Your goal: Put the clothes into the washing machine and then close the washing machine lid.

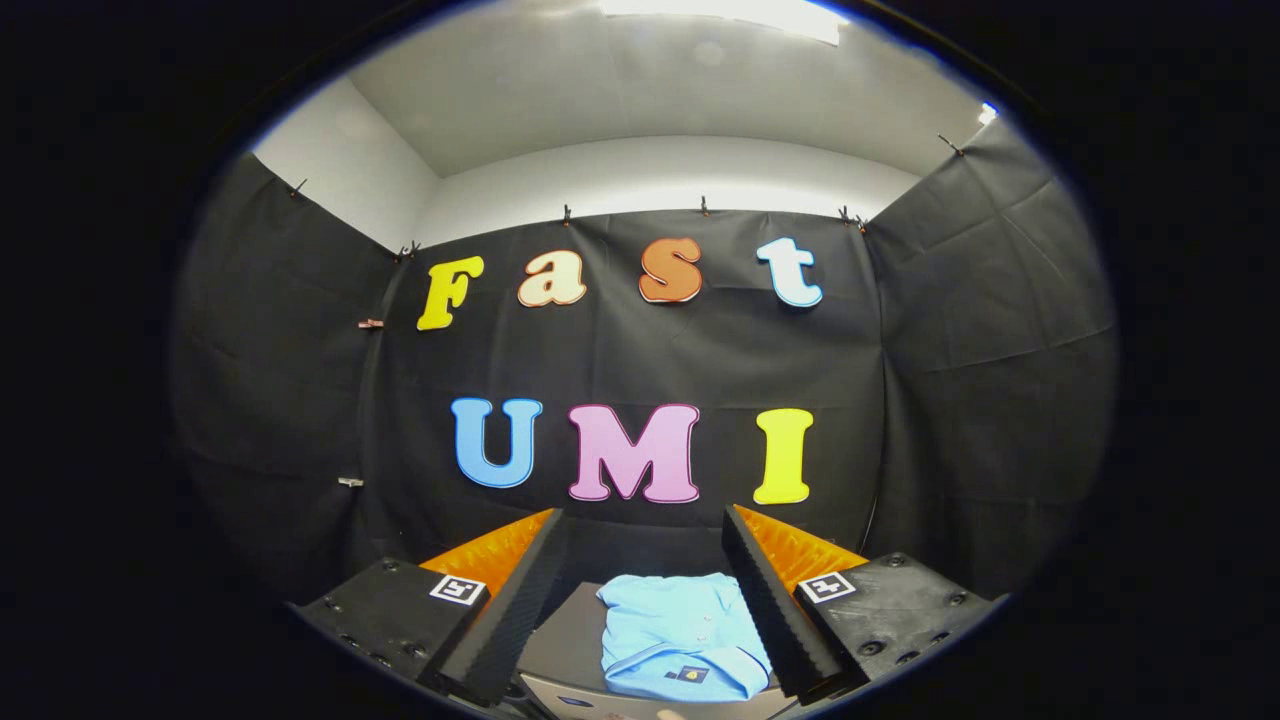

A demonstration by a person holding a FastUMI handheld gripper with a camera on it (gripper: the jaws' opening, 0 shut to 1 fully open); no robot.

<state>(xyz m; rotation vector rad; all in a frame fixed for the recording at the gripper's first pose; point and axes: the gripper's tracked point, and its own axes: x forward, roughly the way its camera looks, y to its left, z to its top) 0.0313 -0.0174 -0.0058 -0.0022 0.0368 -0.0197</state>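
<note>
- The gripper (640, 600) is wide open, holding nothing.
- A folded blue shirt (680, 635) lies between its fingers.
- It looks soft and light; pinch a thick folded edge.

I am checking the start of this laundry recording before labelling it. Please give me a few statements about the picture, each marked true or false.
1. The folded light blue shirt lies between the tool's two fingers. True.
2. The tool is shut on the shirt. False: the fingers stand wide apart, and neither visibly presses on the cloth.
3. The shirt rests on a flat dark grey surface. True.
4. The shirt is crumpled into a ball. False: it lies flat and neatly folded, its collar toward the camera.
5. The shirt carries a small dark label near its collar. True.
</note>
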